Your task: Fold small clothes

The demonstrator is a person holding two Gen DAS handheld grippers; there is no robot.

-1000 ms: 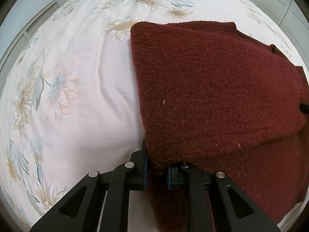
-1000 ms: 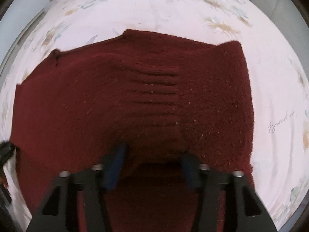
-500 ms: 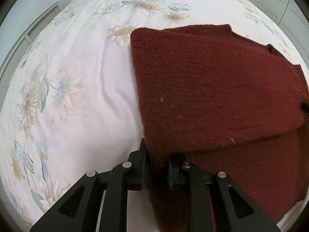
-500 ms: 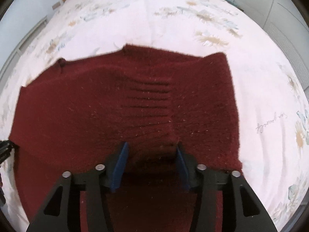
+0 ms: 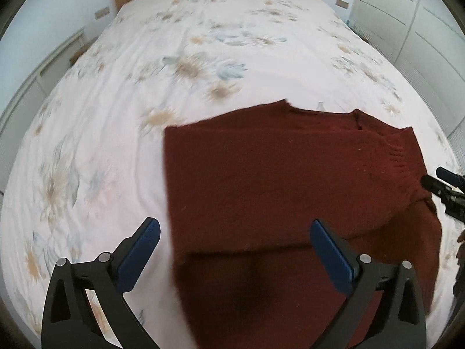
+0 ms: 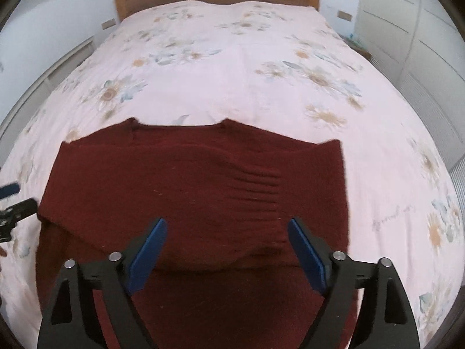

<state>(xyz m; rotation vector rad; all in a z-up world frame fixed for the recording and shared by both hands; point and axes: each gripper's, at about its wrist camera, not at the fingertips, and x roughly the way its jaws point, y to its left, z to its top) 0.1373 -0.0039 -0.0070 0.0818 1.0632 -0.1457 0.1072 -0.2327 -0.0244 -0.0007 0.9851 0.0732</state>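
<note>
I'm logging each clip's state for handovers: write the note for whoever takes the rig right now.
Left tongs: jaws opening, nothing between the pads, above the sweater's left edge.
Right tongs: jaws opening, empty, above the sweater.
Maroon sweater: flat on the floral bedspread, upper layer folded over the lower part.
Done: one fold laid.
Left: probably fold again into a compact bundle.

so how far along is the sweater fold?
Done: dark red knitted sweater lies on the floral bedsheet with one flap folded over. In hand: nothing; left gripper and right gripper jaws are opening, clear of the fabric. Left: probably another fold to make it compact.
</note>
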